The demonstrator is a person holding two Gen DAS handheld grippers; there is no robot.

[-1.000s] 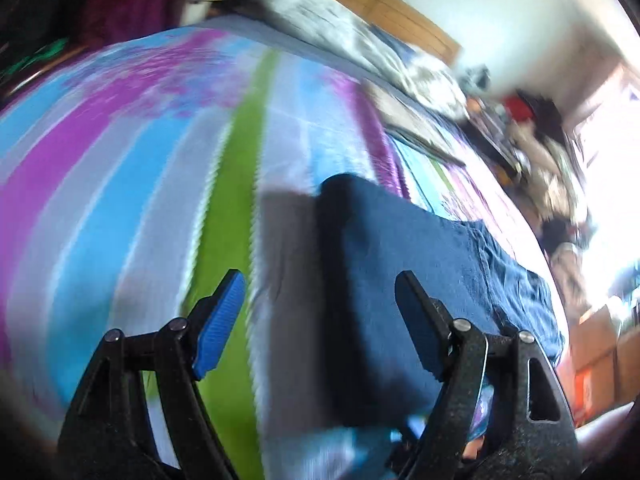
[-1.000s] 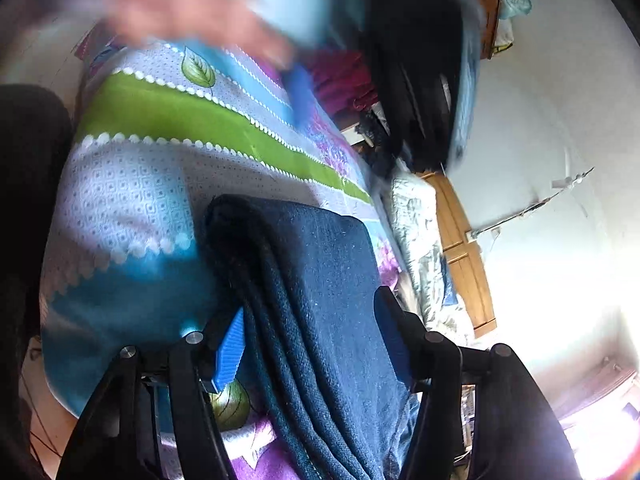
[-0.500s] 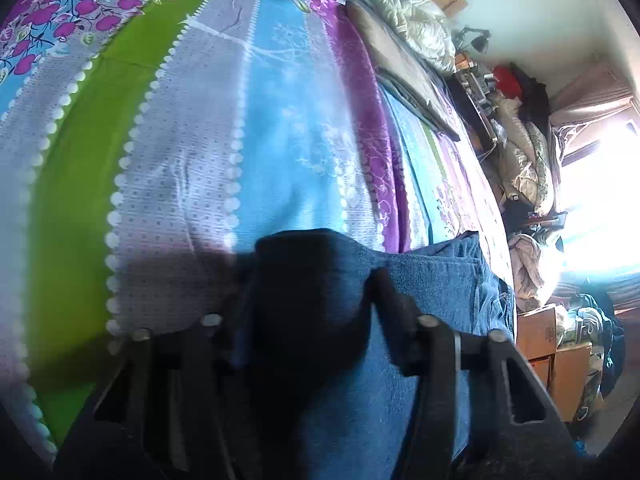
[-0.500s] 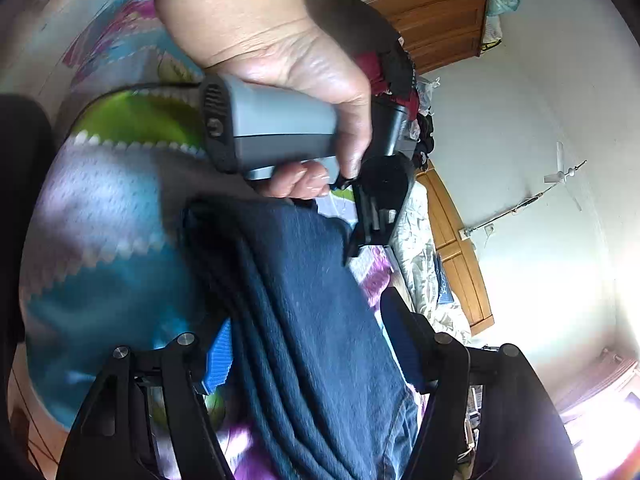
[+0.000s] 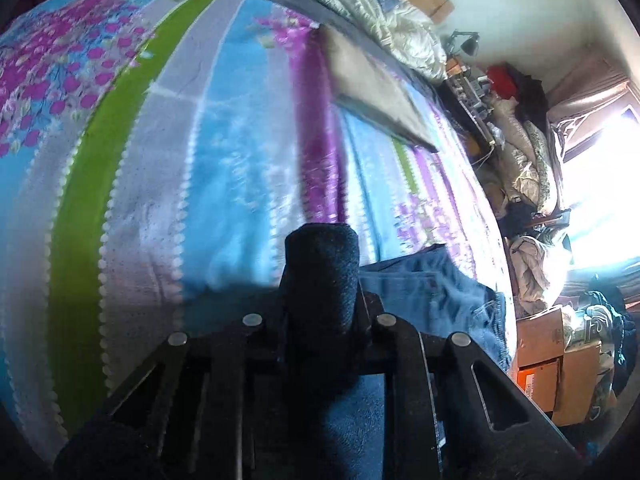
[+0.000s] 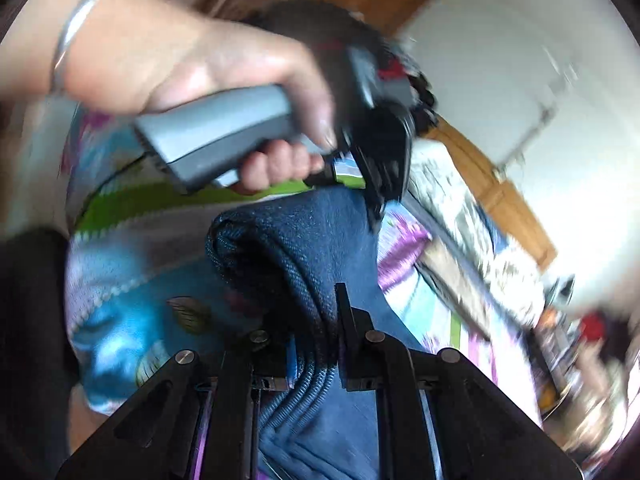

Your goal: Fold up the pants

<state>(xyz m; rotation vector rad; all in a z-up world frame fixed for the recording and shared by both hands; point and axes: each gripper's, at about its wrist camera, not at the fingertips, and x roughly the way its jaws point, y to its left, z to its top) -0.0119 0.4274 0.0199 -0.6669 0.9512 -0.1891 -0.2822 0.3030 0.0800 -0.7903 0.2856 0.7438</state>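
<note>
Dark blue denim pants, folded thick on the striped floral bedspread, are pinched by left gripper and right gripper, so lift both level and carry the fold evenly.

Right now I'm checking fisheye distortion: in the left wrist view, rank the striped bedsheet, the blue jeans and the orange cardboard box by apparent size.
1. Striped bedsheet, largest.
2. Blue jeans.
3. Orange cardboard box, smallest, though it lies farther off, so its true size is unsure.

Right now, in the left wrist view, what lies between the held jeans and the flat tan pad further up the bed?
Only bare striped bedsheet lies between the jeans pinched in the left gripper and the tan pad.
</note>
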